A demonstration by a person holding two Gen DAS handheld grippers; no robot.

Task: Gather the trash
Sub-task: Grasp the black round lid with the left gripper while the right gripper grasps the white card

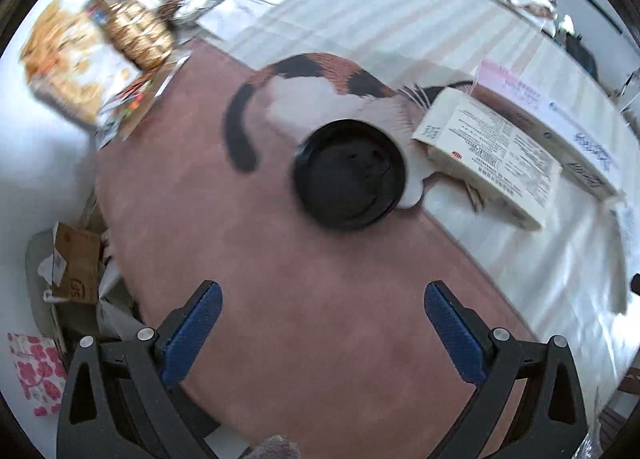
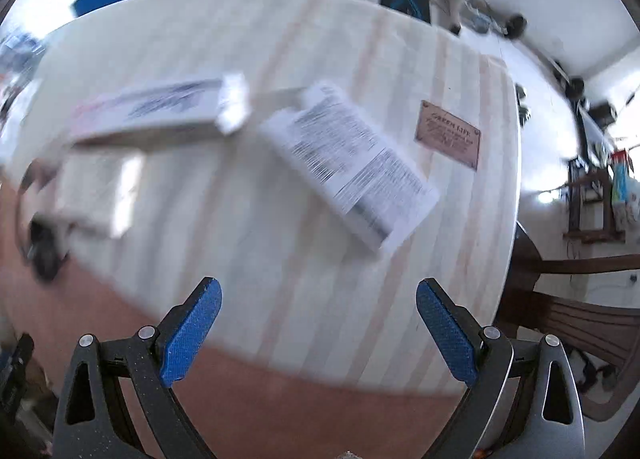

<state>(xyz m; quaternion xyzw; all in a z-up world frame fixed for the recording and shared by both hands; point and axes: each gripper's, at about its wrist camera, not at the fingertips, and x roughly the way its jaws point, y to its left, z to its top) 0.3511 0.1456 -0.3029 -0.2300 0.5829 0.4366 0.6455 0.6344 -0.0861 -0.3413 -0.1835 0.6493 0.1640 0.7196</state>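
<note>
Left wrist view: the left gripper point(image 1: 322, 301) is seen with its blue-padded fingers point(image 1: 194, 333) spread wide and nothing between them. It is held above a pinkish-brown mat printed with a calico cat point(image 1: 280, 279), which is laid over a pale striped tablecloth point(image 1: 380, 11). A round black plastic lid point(image 1: 350, 173) lies flat on the mat, ahead of the fingertips and apart from them. Just beside the lid, to its right, a cream printed carton point(image 1: 490, 157) is set on its side, partly on the cat print; a long white box with blue lettering point(image 1: 576, 127) lies behind it. Snack packets point(image 1: 68, 63) are grouped at the far left corner.

Right wrist view — heavily blurred: the right gripper point(image 2: 318, 299) is likewise fully spread and empty, held over the striped cloth near the mat's edge. A white carton covered in fine print point(image 2: 348, 163) lies ahead of it, with a long white box point(image 2: 160, 109) further left. A small brown label point(image 2: 448, 135) is seen on the cloth.
</note>
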